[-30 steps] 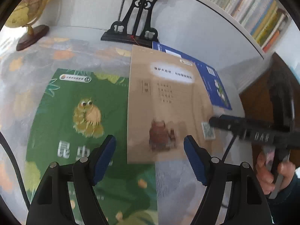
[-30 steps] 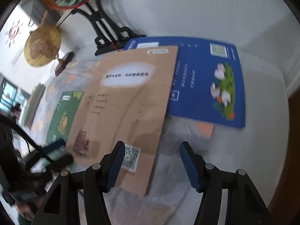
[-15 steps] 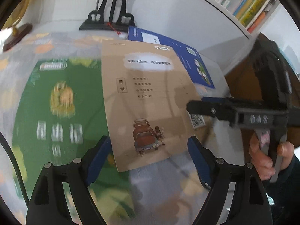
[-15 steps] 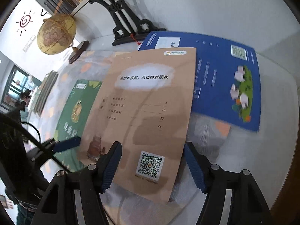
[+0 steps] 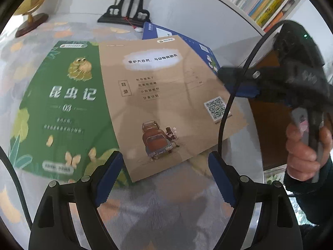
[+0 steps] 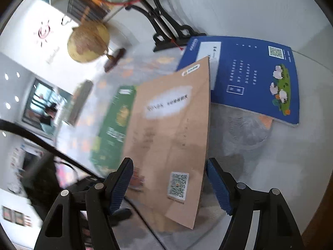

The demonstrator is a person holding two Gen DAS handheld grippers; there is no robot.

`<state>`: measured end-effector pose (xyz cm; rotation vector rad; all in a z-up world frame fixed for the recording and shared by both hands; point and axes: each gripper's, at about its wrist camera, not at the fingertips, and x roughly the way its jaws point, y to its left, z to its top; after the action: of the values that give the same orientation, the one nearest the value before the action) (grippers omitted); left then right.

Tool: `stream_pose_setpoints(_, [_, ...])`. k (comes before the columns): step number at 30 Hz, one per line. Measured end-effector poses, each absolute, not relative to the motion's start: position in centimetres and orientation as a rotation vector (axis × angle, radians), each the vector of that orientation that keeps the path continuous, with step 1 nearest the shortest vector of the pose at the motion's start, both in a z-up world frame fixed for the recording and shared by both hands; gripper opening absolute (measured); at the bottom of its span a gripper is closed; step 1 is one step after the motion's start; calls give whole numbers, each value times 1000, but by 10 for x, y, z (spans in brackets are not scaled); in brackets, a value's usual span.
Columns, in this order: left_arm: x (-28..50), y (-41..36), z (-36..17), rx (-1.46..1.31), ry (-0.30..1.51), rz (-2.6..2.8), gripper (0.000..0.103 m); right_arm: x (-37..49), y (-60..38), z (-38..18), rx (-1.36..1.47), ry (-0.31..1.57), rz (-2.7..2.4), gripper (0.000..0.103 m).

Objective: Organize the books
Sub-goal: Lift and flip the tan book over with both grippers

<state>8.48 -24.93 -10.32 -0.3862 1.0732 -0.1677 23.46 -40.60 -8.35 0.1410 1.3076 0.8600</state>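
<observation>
Three thin books lie on the patterned table. A tan book (image 5: 166,95) overlaps a green book (image 5: 62,104) on its left and a blue book (image 5: 158,32) behind it. My left gripper (image 5: 164,179) is open, just in front of the tan book's near edge. My right gripper (image 6: 169,185) is open, its jaws on either side of the tan book's (image 6: 172,137) near corner with the QR code. The blue book (image 6: 256,79) lies to the right and the green book (image 6: 112,125) to the left. The right gripper also shows in the left wrist view (image 5: 235,83).
A black ornate stand (image 5: 127,12) and a globe (image 6: 88,43) stand at the back of the table. A shelf of upright books (image 5: 260,2) runs along the wall at the right. A dark wooden edge (image 5: 270,125) lies beside the table's right side.
Both grippers have shifted around the tan book. The right gripper has swung down towards its QR-code corner. The left view now shows more of the green book.
</observation>
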Motion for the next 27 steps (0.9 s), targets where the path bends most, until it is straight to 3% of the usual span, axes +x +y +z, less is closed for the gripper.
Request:
stream_pose_setpoints(17, [33,-214,-102,-518,968,-142,82,190,-315,-17,309,1308,1168,72])
stream_pose_setpoints(27, [-39,-177,-97,-607,946,-33,82,124,-232,-3,226,1342,1345,71])
